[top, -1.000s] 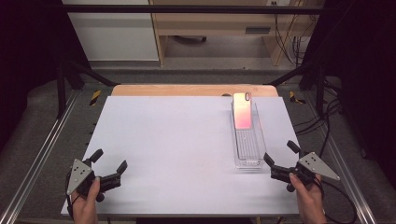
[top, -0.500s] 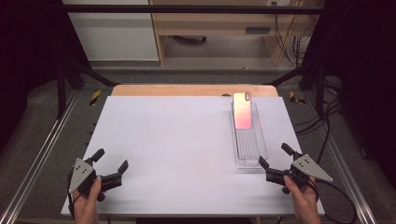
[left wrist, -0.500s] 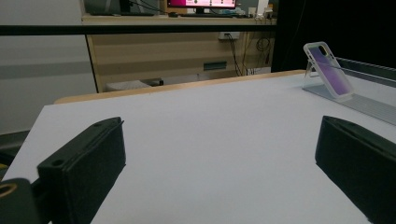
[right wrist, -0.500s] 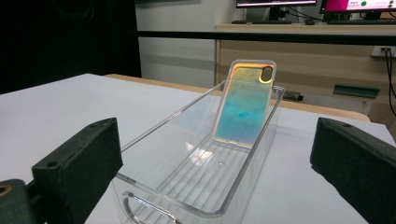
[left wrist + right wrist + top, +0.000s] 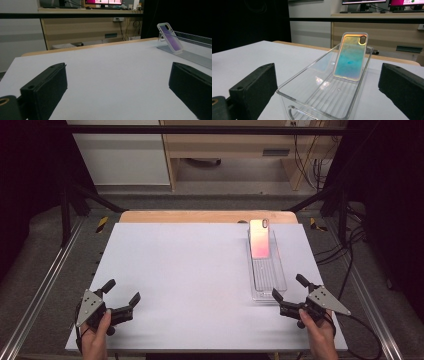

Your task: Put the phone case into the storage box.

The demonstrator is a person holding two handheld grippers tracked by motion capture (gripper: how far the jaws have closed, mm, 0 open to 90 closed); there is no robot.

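Note:
An iridescent phone case (image 5: 260, 238) (image 5: 351, 57) (image 5: 169, 37) leans upright against the far end of a long clear plastic tray (image 5: 268, 279) (image 5: 312, 82) on the right of the white table. My right gripper (image 5: 290, 288) (image 5: 327, 92) is open just in front of the tray's near end, its jaws wider than the tray. My left gripper (image 5: 121, 291) (image 5: 117, 87) is open at the table's front left corner with nothing between its jaws, far from the tray.
The white table top (image 5: 190, 270) has a wooden strip (image 5: 200, 216) along its far edge. Metal frame rails (image 5: 45, 285) run along both sides. A desk with cables (image 5: 305, 155) stands beyond the table.
My right gripper has moved left and slightly toward the front edge, lining up with the tray's near end. The left gripper has barely shifted. The phone case has not moved.

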